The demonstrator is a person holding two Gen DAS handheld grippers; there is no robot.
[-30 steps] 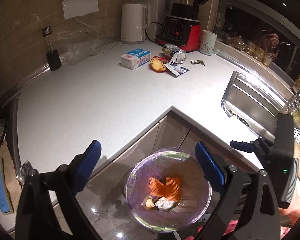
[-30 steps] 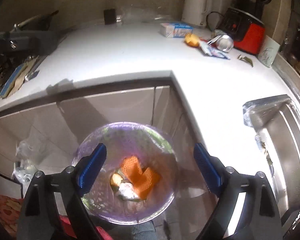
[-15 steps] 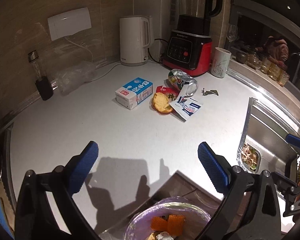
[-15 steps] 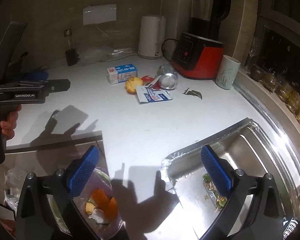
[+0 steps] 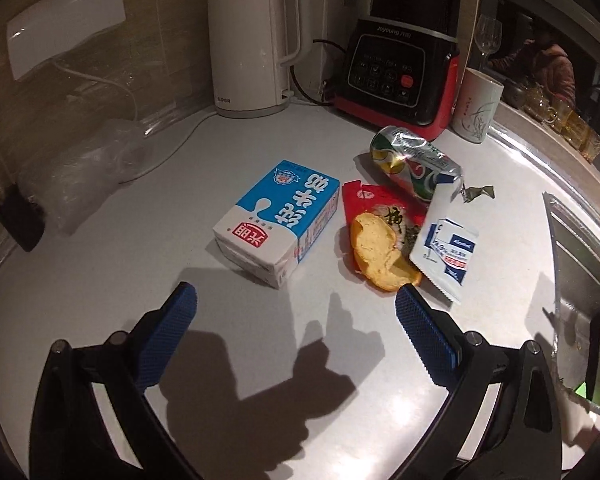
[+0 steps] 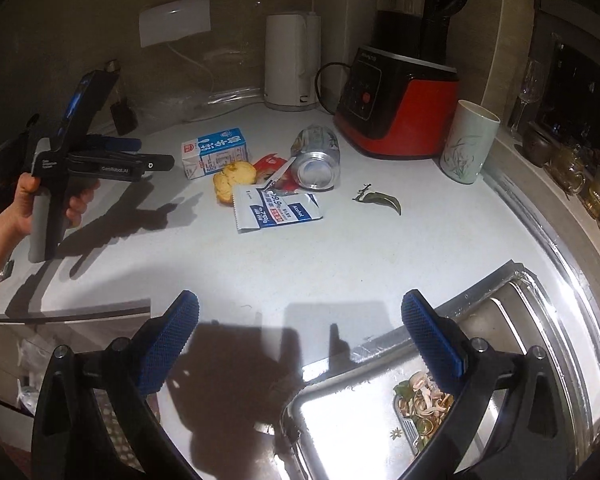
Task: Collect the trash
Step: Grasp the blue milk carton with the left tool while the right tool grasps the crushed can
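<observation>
Counter (image 5: 100,280): carton (image 5: 278,222) just ahead of left gripper (image 5: 296,304), jaws spread for pickup; right gripper (image 6: 300,312) spread, empty.

A: What's on the counter (image 5: 100,280)?

B: A milk carton (image 5: 278,222) lies flat, a bread piece (image 5: 380,254) beside it on a red wrapper (image 5: 364,200). A wipe packet (image 5: 446,250) overlaps the wrapper and touches a crushed can (image 5: 414,164).

A: And behind?

B: Kettle (image 5: 252,44), blender (image 5: 400,76), cup (image 5: 478,106), a leaf (image 6: 380,200), clear plastic (image 5: 80,176).
</observation>
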